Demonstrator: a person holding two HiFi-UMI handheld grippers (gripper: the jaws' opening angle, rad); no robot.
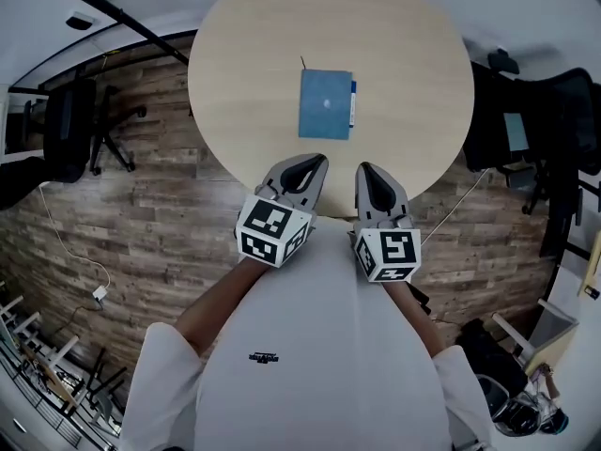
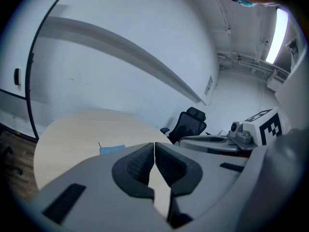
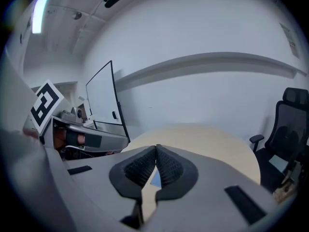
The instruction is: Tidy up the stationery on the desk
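Observation:
A blue notebook (image 1: 325, 104) lies flat near the middle of the round light-wood table (image 1: 244, 54), with a blue pen (image 1: 353, 102) along its right edge. My left gripper (image 1: 313, 162) and right gripper (image 1: 368, 170) hover side by side over the table's near edge, well short of the notebook, both shut on nothing. In the left gripper view the pads (image 2: 141, 163) meet, and a corner of the notebook (image 2: 112, 149) shows beyond them. In the right gripper view the pads (image 3: 166, 166) touch, with a sliver of the notebook (image 3: 155, 179) below them.
Black office chairs stand at the left (image 1: 75, 125) and right (image 1: 526, 120) of the table. A white cable (image 1: 70, 252) runs over the wood-plank floor at the left. A glass partition (image 3: 104, 100) shows in the right gripper view.

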